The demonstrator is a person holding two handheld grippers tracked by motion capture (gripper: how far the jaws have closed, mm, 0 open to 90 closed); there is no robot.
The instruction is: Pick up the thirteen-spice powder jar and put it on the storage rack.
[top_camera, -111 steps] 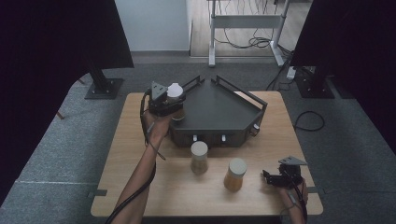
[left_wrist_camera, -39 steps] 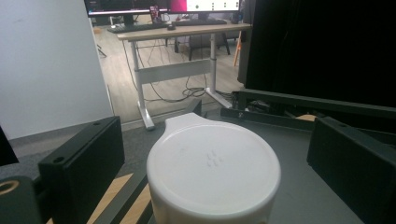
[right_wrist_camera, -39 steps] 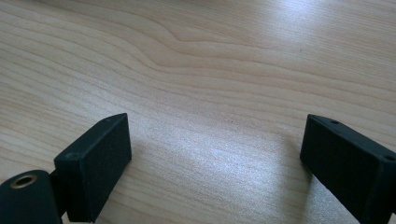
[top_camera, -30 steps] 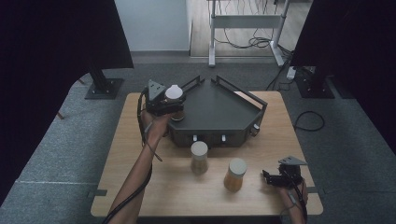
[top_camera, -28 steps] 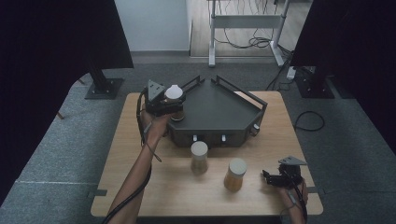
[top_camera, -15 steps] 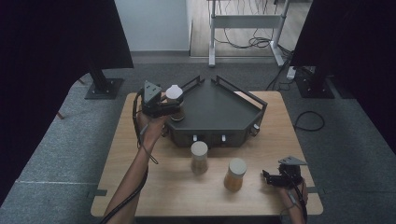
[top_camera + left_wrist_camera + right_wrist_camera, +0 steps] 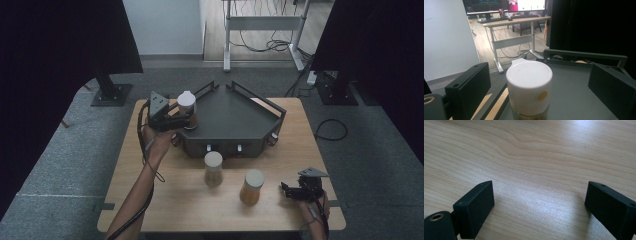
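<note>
One white-capped jar (image 7: 529, 90) stands upright on the left corner of the black tray (image 7: 235, 117), between the parted jaws of the left gripper (image 7: 186, 120), which no longer clamp it.

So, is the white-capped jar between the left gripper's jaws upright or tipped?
Upright. The white-capped jar has its flat cap facing up and its sides vertical, at the corner of the dark tray. The high view also shows it standing.
</note>
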